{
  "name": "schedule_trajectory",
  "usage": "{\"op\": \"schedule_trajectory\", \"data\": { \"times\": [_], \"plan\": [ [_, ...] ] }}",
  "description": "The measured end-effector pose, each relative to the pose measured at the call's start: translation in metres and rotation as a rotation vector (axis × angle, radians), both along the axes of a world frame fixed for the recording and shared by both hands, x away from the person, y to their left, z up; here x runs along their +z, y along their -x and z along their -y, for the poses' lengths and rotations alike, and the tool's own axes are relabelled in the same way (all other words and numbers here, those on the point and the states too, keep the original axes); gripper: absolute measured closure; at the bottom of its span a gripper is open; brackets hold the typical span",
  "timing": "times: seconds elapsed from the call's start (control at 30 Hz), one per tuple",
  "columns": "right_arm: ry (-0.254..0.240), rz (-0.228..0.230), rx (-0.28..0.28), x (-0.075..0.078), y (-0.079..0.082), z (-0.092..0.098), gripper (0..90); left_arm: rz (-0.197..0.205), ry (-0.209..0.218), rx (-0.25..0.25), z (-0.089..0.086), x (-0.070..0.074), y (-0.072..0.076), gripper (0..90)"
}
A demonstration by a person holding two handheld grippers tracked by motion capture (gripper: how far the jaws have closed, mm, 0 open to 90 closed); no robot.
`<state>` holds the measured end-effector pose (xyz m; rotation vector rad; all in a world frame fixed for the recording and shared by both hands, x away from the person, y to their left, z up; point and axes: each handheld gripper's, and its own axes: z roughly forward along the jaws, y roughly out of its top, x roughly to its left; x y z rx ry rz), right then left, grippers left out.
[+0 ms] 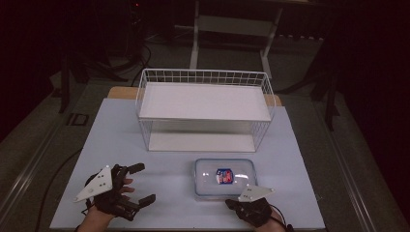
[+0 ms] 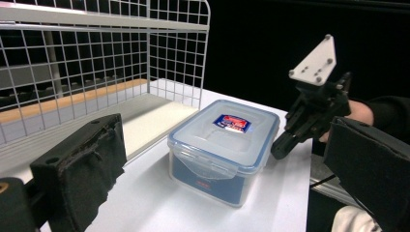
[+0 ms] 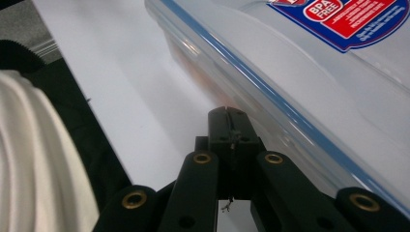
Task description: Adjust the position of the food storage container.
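Note:
A clear plastic box (image 1: 225, 179) with a blue-rimmed lid and a red and blue label lies on the white table top (image 1: 121, 140), in front of the wire shelf. My right gripper (image 1: 243, 197) is shut with nothing between its jaws. Its tip (image 3: 227, 115) sits low by the box's side wall (image 3: 309, 82), just under the lid rim; I cannot tell if it touches. My left gripper (image 1: 142, 183) rests to the left of the box, open wide and empty. In the left gripper view its black pads (image 2: 87, 159) frame the box (image 2: 225, 145) and the right gripper (image 2: 285, 145) beyond.
A white wire shelf rack (image 1: 203, 101) with two white boards stands at the back middle of the table, its grid wall (image 2: 121, 63) close behind the box. The table's front edge runs just under both hands. A white sleeve (image 3: 38, 164) is at the left.

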<state>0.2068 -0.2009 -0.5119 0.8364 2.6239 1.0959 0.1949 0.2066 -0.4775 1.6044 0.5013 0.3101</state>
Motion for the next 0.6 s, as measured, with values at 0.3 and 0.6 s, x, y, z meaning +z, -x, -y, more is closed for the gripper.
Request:
{"op": "schedule_trajectory", "data": {
  "times": [0.3, 0.6],
  "plan": [
    [0.001, 0.011, -0.001, -0.003, -0.015, -0.008, 90.0, 0.000, -0.004, -0.001, 0.001, 0.000, 0.000, 1.0],
    [-0.036, 0.028, -0.009, 0.006, -0.018, -0.008, 90.0, 0.000, -0.010, -0.006, 0.001, -0.001, 0.000, 1.0]
  ]
}}
